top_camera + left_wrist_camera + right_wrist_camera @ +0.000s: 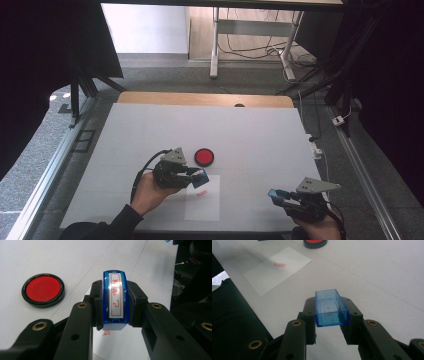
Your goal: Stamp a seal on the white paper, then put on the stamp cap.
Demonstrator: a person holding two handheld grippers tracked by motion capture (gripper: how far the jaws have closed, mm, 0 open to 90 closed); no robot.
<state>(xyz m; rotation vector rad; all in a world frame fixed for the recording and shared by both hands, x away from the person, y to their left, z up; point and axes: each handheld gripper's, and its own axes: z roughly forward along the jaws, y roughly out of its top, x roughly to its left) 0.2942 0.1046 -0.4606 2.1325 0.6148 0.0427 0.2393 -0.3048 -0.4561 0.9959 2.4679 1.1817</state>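
Observation:
My left gripper [199,177] is shut on a blue stamp [114,300], held above a white sheet of paper [204,200]. The stamp's printing face with red characters points up toward the camera in the left gripper view. A small red imprint [201,193] marks the paper, also visible as the imprint [280,264]. A round red ink pad [204,157] in a black case lies just beyond the paper. My right gripper [276,195] is shut on the stamp's clear blue cap [330,308], low over the table at the front right.
A grey mat [240,130] covers the table, whose wooden edge [205,98] shows at the back. A metal rail [365,175] runs along the right side. Desk legs and cables [260,50] stand on the floor beyond.

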